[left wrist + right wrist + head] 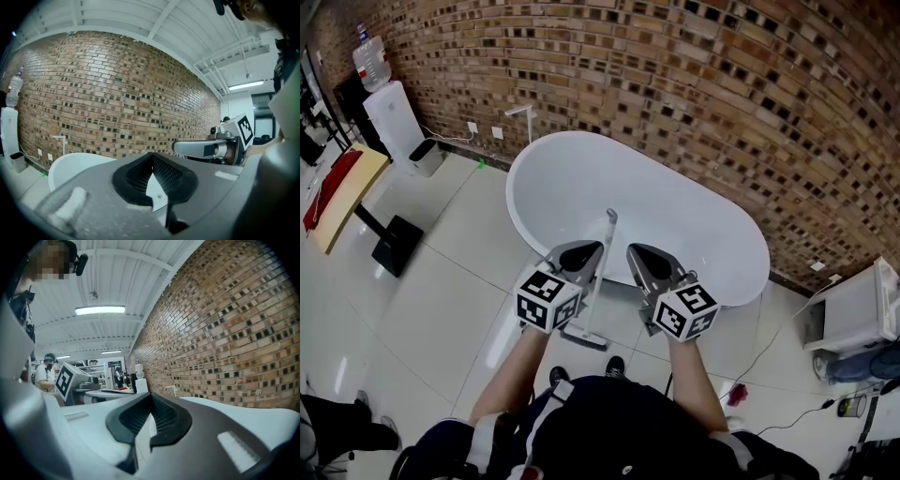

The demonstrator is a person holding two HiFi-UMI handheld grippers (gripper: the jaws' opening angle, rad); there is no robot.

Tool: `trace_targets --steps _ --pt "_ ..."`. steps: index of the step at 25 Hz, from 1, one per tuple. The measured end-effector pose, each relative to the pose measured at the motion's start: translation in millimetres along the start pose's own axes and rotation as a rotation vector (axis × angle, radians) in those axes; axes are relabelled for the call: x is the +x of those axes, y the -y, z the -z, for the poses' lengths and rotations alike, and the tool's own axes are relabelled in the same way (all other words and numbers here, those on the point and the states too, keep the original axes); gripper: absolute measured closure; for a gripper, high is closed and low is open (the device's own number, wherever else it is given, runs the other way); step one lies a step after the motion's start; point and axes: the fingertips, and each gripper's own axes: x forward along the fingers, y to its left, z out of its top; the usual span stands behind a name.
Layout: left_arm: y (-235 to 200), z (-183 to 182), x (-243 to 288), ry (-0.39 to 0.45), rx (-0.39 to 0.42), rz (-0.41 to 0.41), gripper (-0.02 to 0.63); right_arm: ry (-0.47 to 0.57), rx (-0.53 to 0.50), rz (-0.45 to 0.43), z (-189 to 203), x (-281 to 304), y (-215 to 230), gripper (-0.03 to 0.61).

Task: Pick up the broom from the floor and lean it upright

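The left gripper [591,251] is pressing its fingers together on nothing, and the right gripper [637,253] is doing the same, its pads clenched and empty. Both are pointing level toward the tub [581,178] ahead of the fingertips, with the brick wall [694,94] rising beyond it. The broom [598,281] is standing in the gap between the two sets of fingers and lower than them. Its head is resting on the floor [459,300] and its handle is leaning against the tub's side, gripped by neither gripper.
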Motion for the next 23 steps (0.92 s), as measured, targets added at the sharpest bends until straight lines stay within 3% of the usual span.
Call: trace_targets --steps 23 --pt "1.2 -1.4 -1.6 -0.014 -0.012 0.012 0.612 0.007 0.003 0.014 -7.4 3.3 2.0 0.574"
